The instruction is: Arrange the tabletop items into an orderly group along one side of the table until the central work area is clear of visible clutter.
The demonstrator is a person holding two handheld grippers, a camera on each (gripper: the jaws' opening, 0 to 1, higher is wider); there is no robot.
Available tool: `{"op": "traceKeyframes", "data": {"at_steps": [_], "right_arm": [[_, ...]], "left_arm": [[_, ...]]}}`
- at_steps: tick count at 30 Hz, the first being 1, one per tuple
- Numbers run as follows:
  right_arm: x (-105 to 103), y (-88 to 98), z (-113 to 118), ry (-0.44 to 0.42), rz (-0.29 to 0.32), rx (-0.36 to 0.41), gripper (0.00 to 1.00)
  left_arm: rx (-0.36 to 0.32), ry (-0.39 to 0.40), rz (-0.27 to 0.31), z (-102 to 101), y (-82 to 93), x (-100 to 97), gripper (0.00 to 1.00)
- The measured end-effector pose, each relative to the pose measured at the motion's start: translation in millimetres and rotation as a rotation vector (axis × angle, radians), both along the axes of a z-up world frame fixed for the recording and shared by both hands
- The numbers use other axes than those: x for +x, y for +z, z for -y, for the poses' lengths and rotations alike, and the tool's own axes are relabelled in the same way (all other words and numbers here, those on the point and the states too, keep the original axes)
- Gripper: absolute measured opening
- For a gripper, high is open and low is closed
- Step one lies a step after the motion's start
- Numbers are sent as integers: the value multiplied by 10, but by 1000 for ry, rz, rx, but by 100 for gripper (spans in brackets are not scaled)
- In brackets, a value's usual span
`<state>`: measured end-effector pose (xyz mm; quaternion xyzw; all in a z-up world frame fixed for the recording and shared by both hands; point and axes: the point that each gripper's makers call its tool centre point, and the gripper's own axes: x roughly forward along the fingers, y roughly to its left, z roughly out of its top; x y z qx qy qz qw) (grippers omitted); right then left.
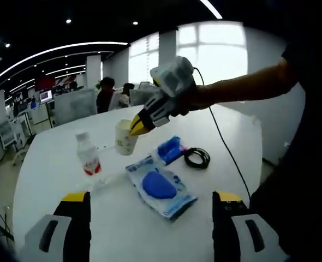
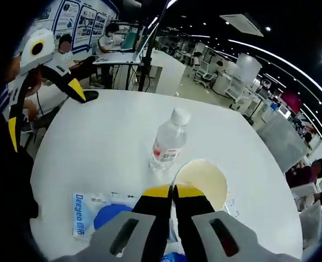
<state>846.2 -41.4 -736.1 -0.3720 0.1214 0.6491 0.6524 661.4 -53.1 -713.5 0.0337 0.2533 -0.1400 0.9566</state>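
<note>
Right hand-held gripper [image 2: 173,190] pinched onto the paper cup [image 1: 125,137] rim, mid white tabletop [image 1: 150,229], water bottle [image 2: 167,143] just beside it, blue packet [image 1: 162,186] and black cable coil [image 1: 197,158] nearby, left hand-held gripper [image 1: 151,197] spread wide, holding nothing.

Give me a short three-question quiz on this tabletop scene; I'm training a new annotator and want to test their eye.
1. True or false: the right hand-held gripper has its jaws closed at the rim of the paper cup.
2. Multiple choice: what stands upright just beside the paper cup? A) a water bottle with a red label B) a stapler C) a glass jar
3. Fill in: the coiled black cable lies next to the small blue ____, beyond the larger clear pack with a blue item inside.

Key: 1 true; 2 A; 3 packet.
</note>
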Motion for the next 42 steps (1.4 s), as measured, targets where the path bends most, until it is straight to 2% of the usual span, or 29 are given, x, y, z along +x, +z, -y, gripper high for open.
{"op": "traceKeyframes", "data": {"at_steps": [3, 8, 10, 14, 16, 19, 25, 42], "right_arm": [[59, -127, -114, -51, -36, 5, 0], [65, -250, -231, -82, -51, 8, 0], [24, -331, -227, -40, -5, -48, 0], [-54, -428, -266, -6, 12, -74, 0], [-109, -476, -306, 24, -1, -82, 0], [-127, -564, -339, 53, 26, -106, 0], [-185, -597, -382, 90, 33, -111, 0], [-164, -701, -375, 87, 13, -130, 0]], "left_arm": [[-7, 4, 8, 17, 28, -15, 91], [0, 16, 14, 0, 66, -39, 91], [-3, 21, 13, -13, 66, -46, 91], [10, 27, 0, -57, 40, -65, 91], [10, 35, 1, -86, 52, -71, 91], [3, 56, 12, -142, 87, -79, 91], [7, 86, 12, -213, 79, -94, 90], [-6, 80, -2, -147, 28, -88, 89]]}}
